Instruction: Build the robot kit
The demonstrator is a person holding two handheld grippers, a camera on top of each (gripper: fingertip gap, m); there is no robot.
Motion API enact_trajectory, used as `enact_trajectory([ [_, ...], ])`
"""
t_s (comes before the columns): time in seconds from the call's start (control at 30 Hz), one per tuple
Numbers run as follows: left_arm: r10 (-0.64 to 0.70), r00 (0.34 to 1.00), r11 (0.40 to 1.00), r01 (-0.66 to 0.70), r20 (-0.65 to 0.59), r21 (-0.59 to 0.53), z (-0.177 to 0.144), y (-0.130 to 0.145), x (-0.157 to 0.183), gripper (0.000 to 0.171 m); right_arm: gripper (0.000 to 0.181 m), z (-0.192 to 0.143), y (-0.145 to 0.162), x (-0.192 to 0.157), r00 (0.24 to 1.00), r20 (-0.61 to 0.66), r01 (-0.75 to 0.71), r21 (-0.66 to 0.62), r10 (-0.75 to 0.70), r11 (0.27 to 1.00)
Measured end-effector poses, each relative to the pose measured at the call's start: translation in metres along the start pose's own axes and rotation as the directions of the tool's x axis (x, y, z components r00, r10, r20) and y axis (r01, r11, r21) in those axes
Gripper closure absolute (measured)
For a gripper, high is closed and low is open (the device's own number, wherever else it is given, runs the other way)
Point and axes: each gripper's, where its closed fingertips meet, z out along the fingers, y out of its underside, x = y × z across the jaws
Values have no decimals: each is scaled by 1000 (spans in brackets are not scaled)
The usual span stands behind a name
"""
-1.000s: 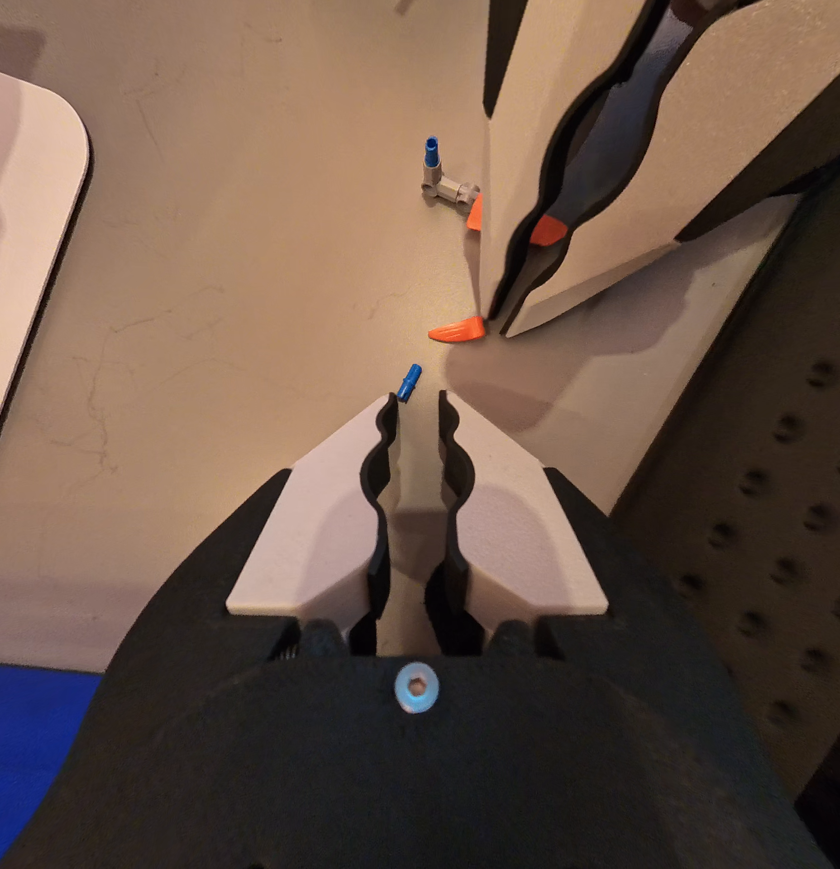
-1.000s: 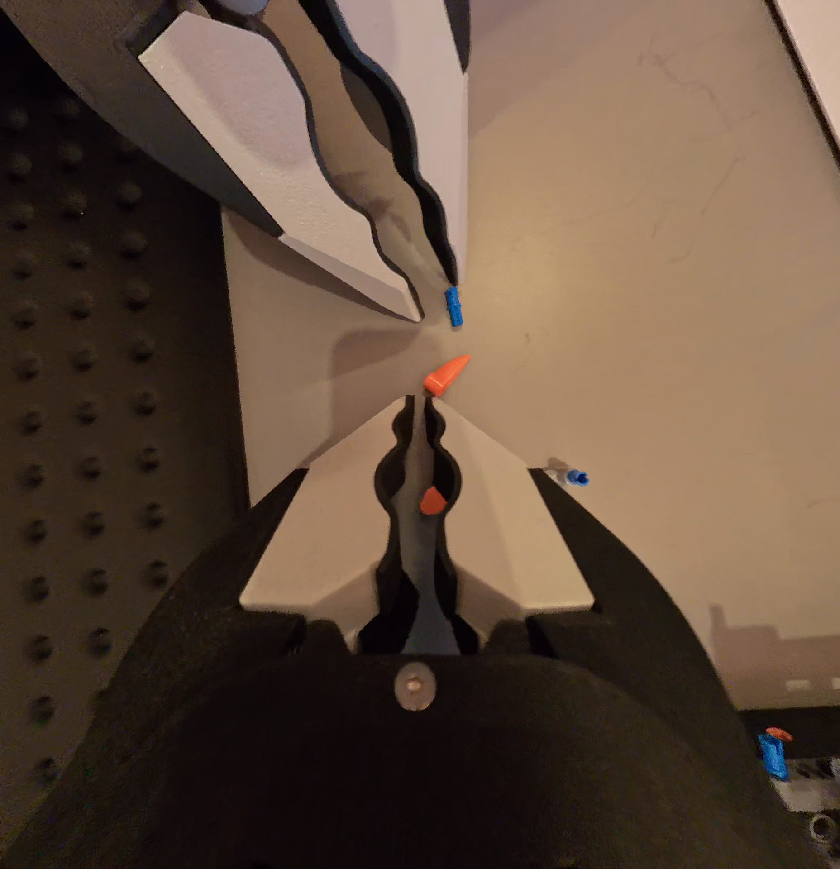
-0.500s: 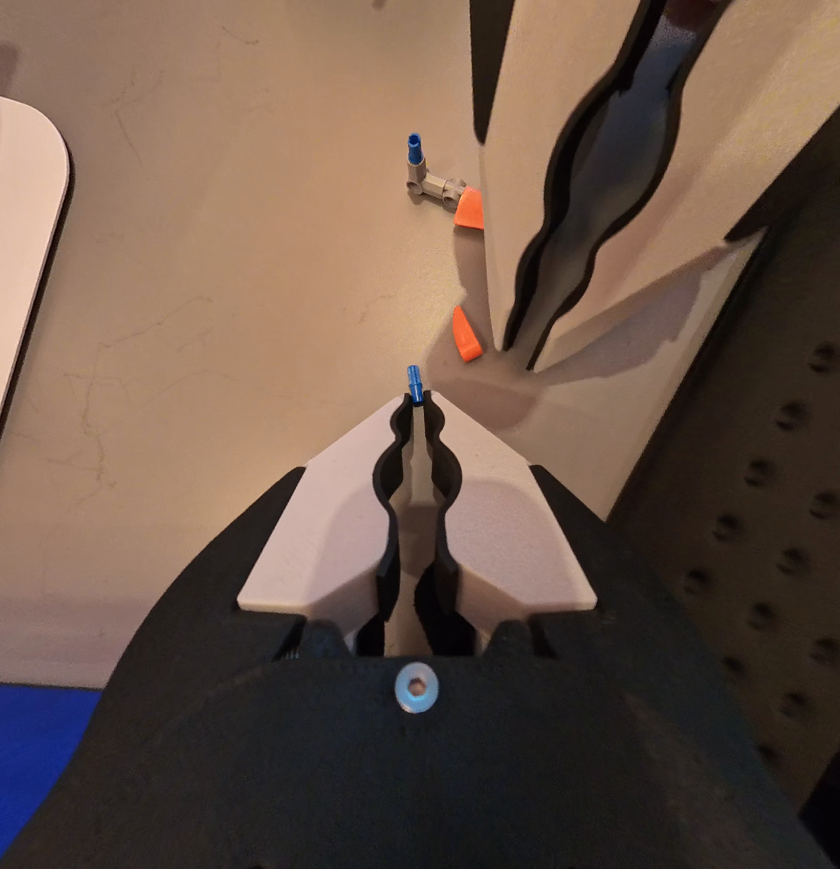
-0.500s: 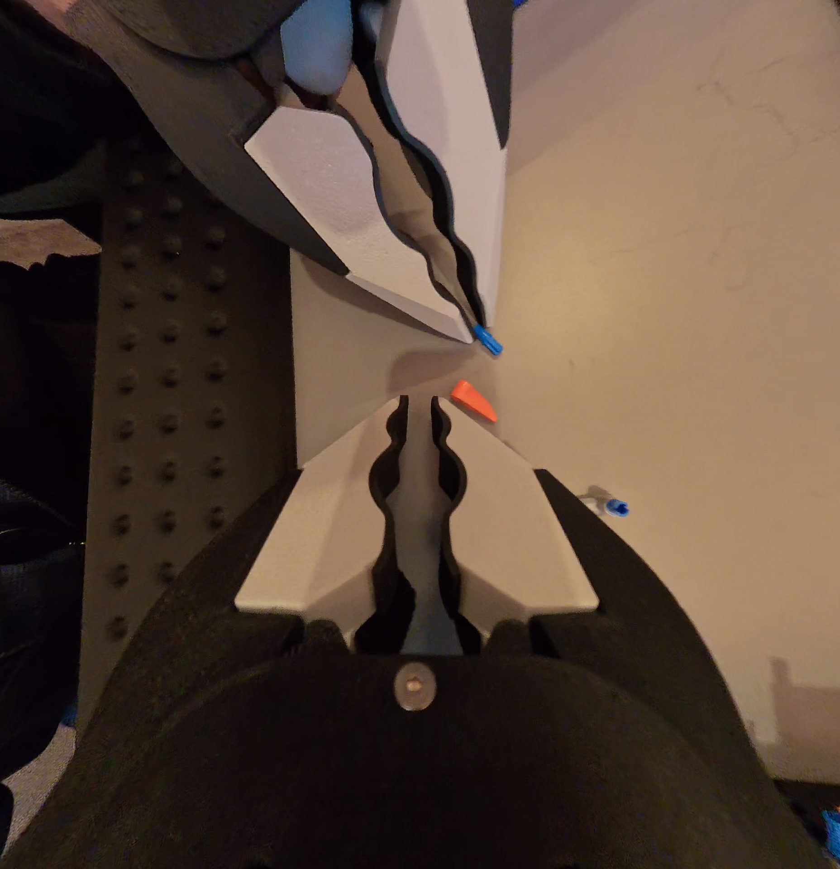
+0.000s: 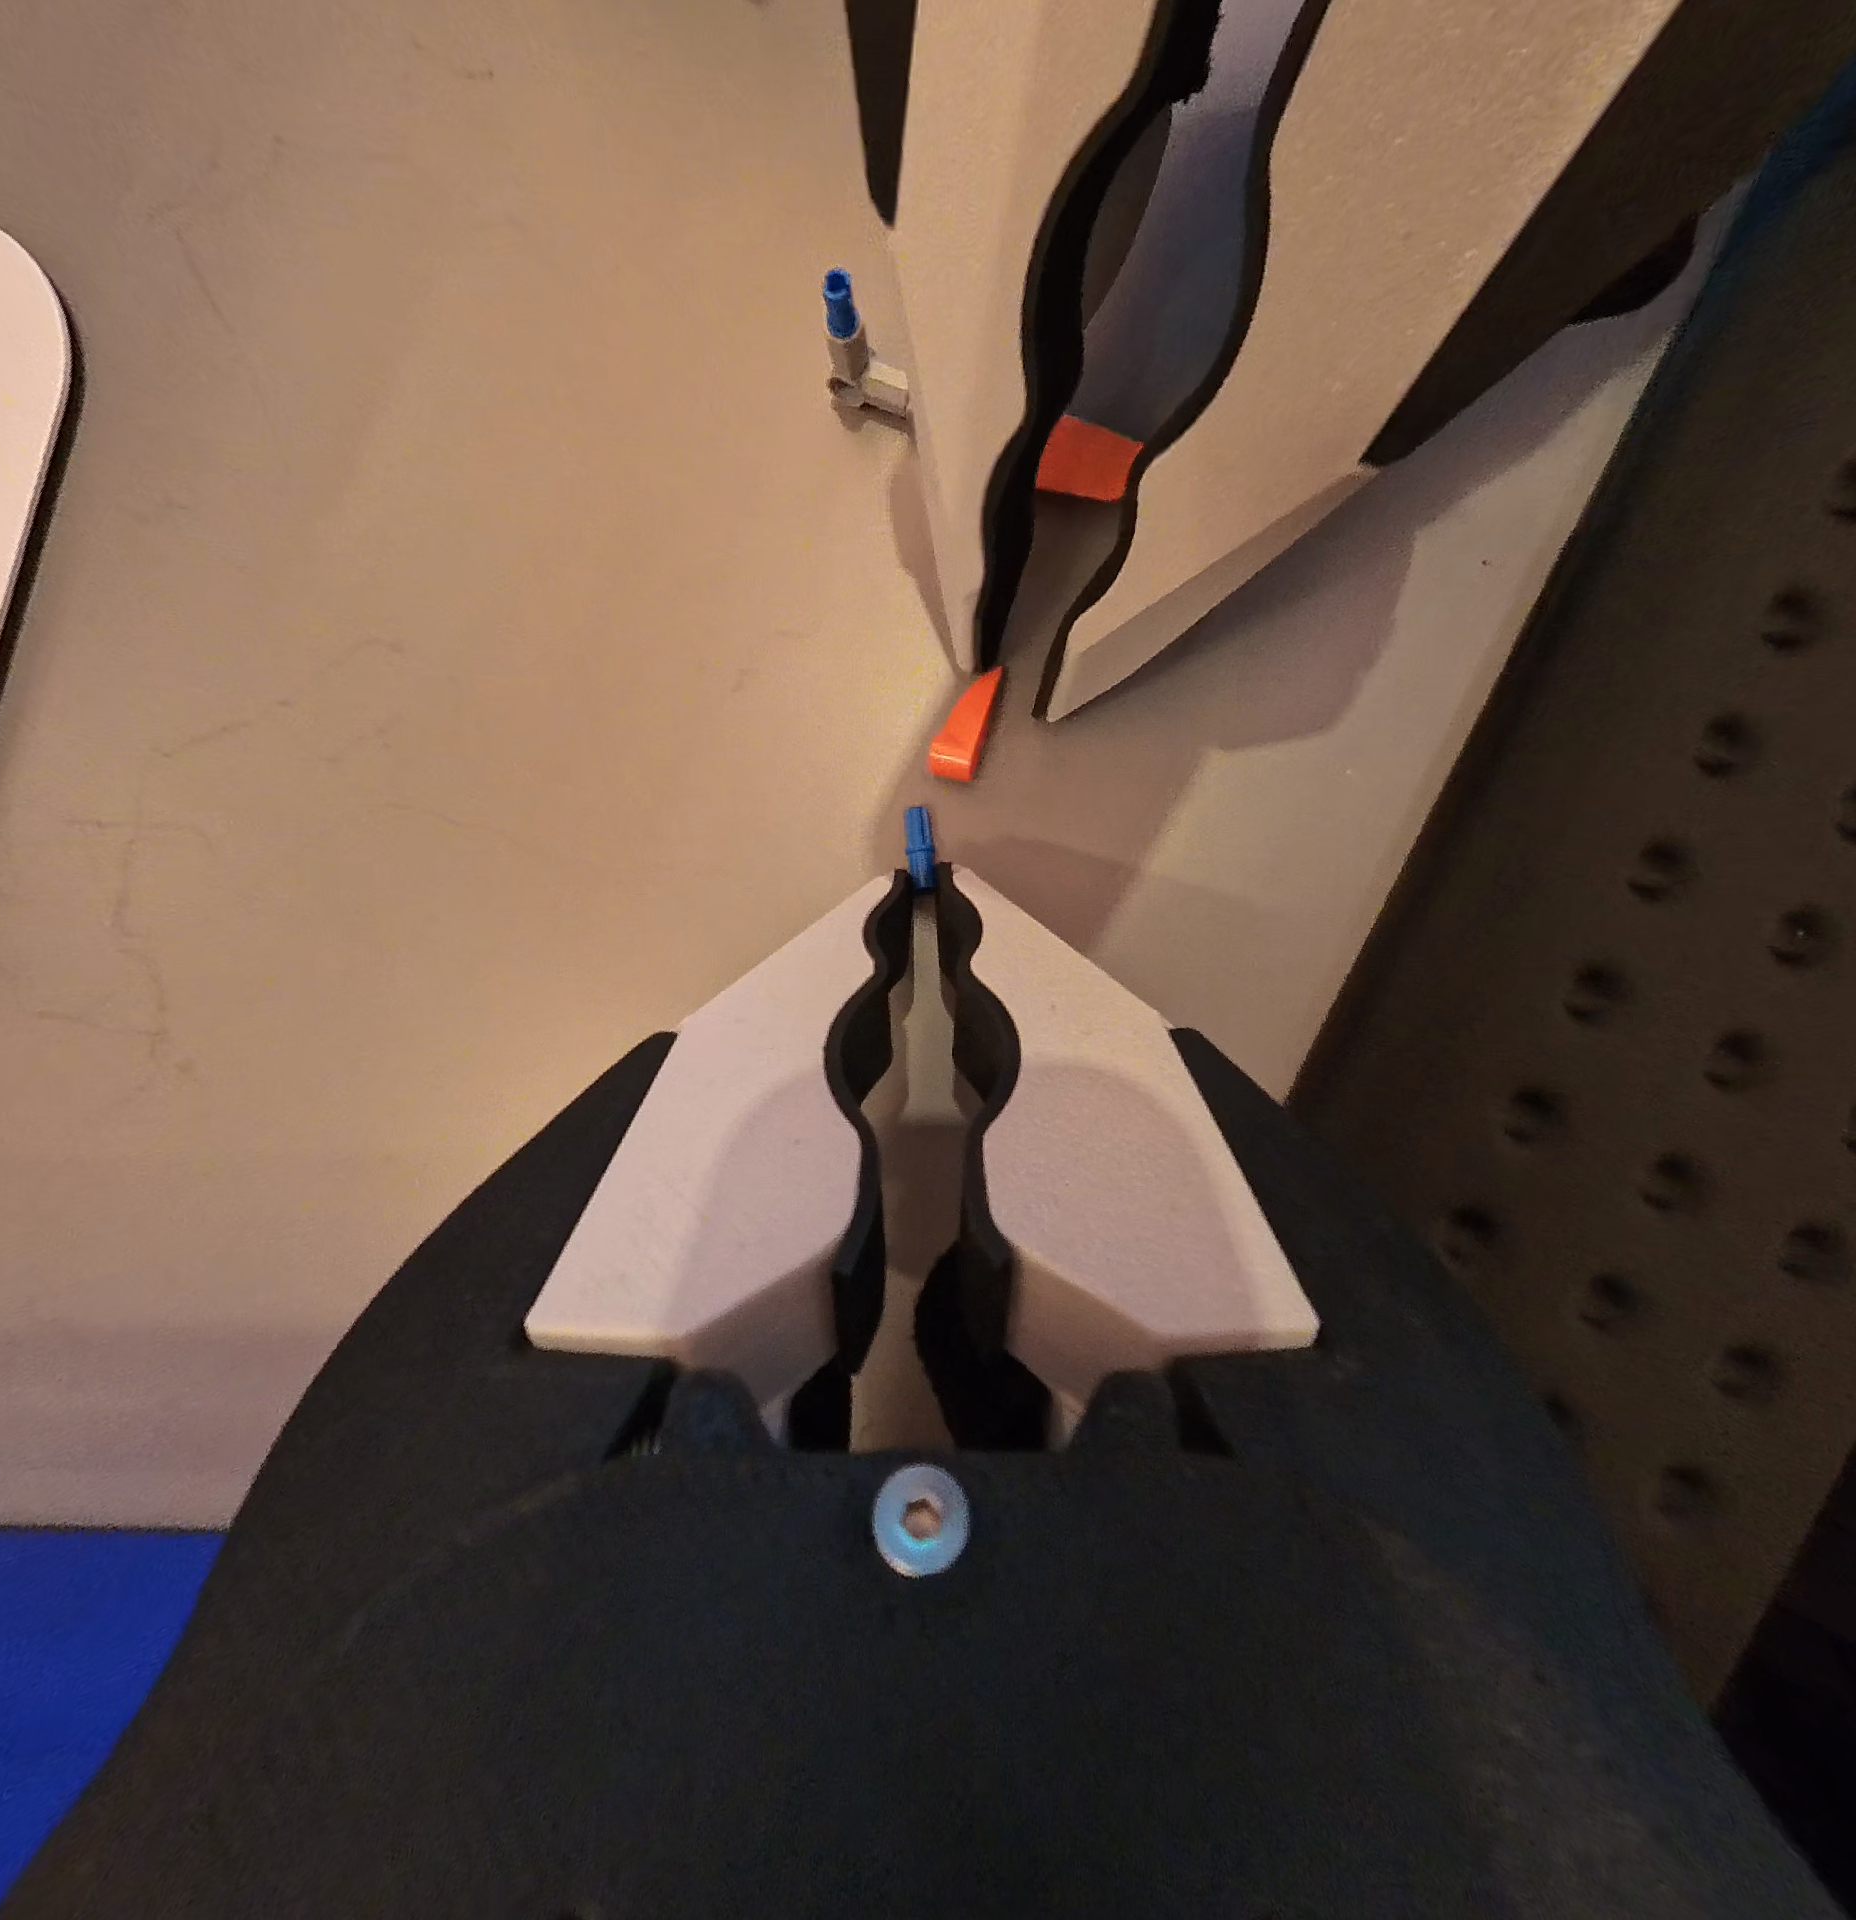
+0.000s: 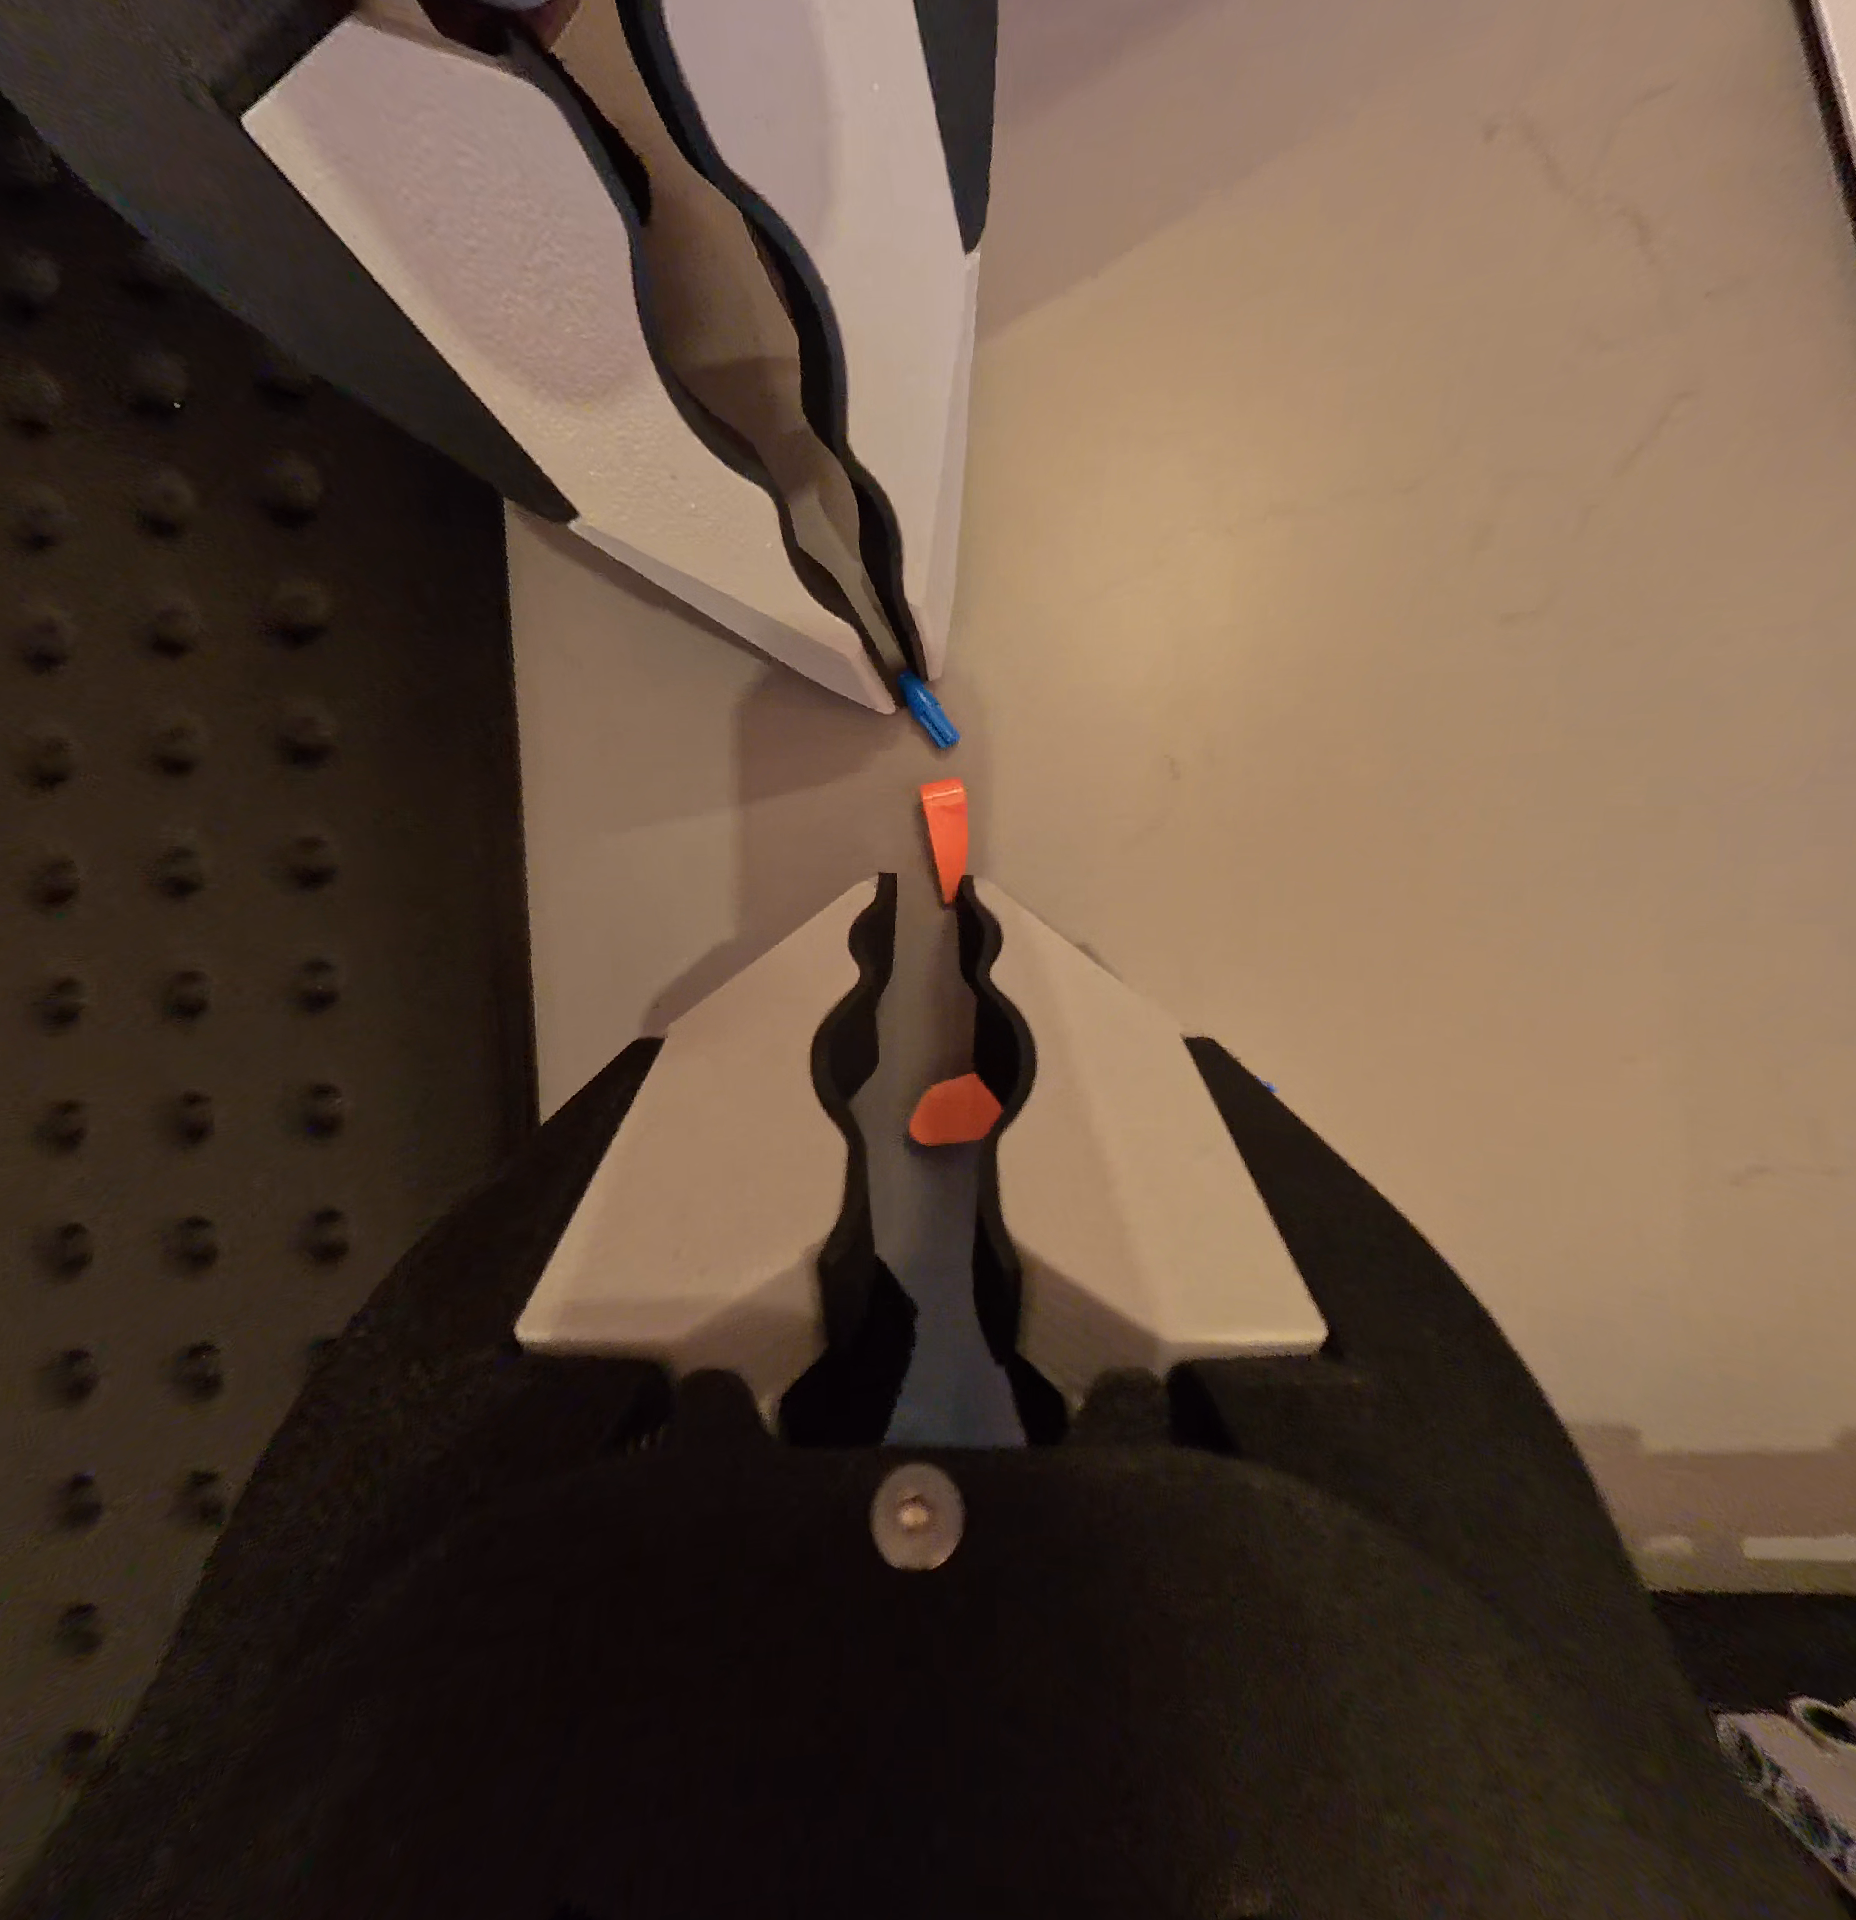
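The right tongs [image 6: 922, 883] partly hide an orange piece [image 6: 950, 1110] beneath.

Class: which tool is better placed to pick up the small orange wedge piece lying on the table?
Right tool: open, one fingertip beside the small orange wedge piece. Left tool is shut on a small blue peg.

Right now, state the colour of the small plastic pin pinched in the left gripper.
Blue; clearest in the left wrist view.
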Motion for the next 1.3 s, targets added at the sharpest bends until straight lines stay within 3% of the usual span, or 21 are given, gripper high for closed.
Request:
enact_trajectory([
  [0.13,3,1000,1000,-3,-8,6,1,-2,-1,170,168,-1,-8,2,999,-40,-9,21,10,1000],
  [0.3,4,1000,1000,-4,-9,7,1,-2,-1,170,177,6,-8,6,998,-60,11,7,-10,1000],
  [0.77,-17,999,1000,18,-39,23,0,-2,13,169,176,9,-14,1,976,-43,-208,73,212,975],
  [1.3,-99,995,994,97,26,54,0,-4,10,170,179,9,-14,-1,972,-66,-219,79,224,973],
])
